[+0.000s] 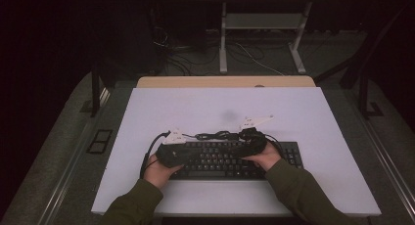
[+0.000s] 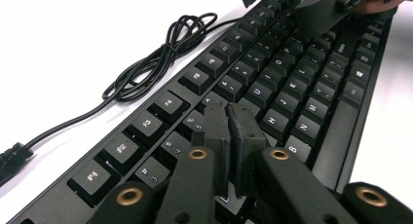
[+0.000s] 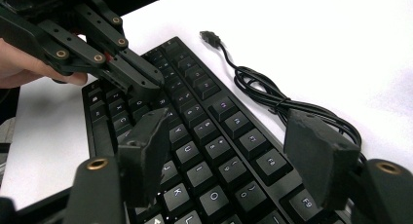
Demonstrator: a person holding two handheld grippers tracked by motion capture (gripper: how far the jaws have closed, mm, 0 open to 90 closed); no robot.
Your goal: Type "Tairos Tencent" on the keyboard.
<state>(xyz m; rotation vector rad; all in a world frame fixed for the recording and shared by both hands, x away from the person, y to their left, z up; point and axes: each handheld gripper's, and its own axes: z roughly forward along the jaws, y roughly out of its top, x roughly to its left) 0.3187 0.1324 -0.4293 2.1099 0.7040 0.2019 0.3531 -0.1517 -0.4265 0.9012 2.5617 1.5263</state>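
A: Figure, near field. A black keyboard (image 1: 230,159) lies at the near middle of the white bench (image 1: 161,112), long side across. The left gripper (image 2: 228,118) hovers over the keyboard's left half, jaws pressed together with nothing between them, tips just above the number and upper letter rows. Whether the tips touch a key cannot be told.

B: And the right gripper (image 3: 229,136)?

A: Spread, its two pads standing apart above the right half of the letter keys and the function row, nothing pinched. Both hands rest at the keyboard's near edge, about 7 and 5 o'clock of its centre.

B: Farther field?

A: The cable (image 1: 215,135) lies coiled on the bench just beyond the far edge, at 12 o'clock; its plug (image 3: 210,37) rests free on the white surface, connected to nothing.

B: Likely faults from here?

A: Judged only: the closed left tips are broader than one key, so a press could catch two keys at once. The right gripper's open pads, if lowered off-centre, may strike neighbouring keys or scrape a cap loose. A push away from the person could slide the keyboard onto the coil.
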